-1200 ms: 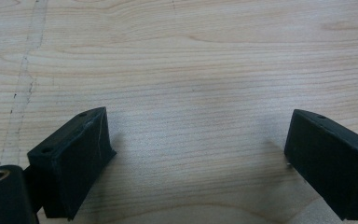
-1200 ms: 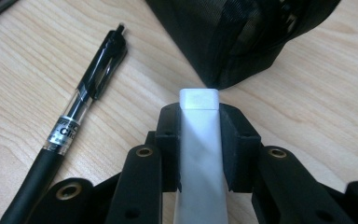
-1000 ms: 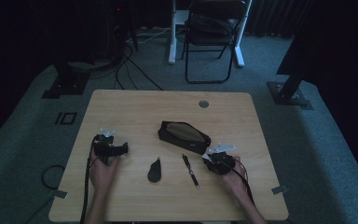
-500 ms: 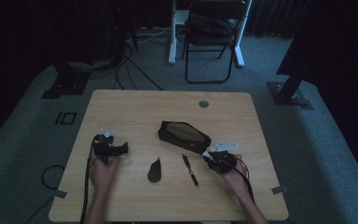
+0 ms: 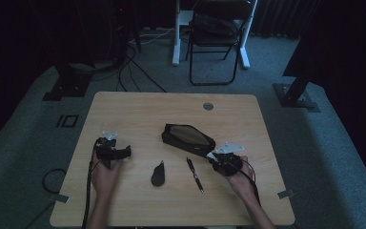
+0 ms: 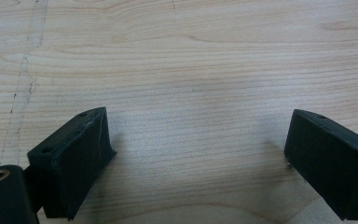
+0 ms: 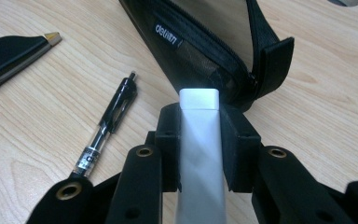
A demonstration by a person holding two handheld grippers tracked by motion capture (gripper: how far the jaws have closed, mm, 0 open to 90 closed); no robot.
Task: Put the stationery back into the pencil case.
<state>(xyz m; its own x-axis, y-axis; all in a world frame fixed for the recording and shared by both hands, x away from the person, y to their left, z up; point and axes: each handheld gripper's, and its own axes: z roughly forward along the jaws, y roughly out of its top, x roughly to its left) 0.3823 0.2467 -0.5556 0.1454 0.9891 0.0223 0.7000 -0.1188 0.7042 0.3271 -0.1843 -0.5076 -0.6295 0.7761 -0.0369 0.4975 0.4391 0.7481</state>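
Black pouch [image 7: 205,51]: small white label, seemingly "delvian"; pen [image 7: 106,130] barrel print unreadable.

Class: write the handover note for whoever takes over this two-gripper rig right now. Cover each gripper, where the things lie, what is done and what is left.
Right gripper: shut on a white eraser-like block, just short of the black pencil case.
Left gripper: open, holding nothing, over bare table.
On the table: pen and black utility knife, both outside the case, whose mouth looks open.
Done: block picked up.
Left, probably: put the block in the case, then the pen and knife.
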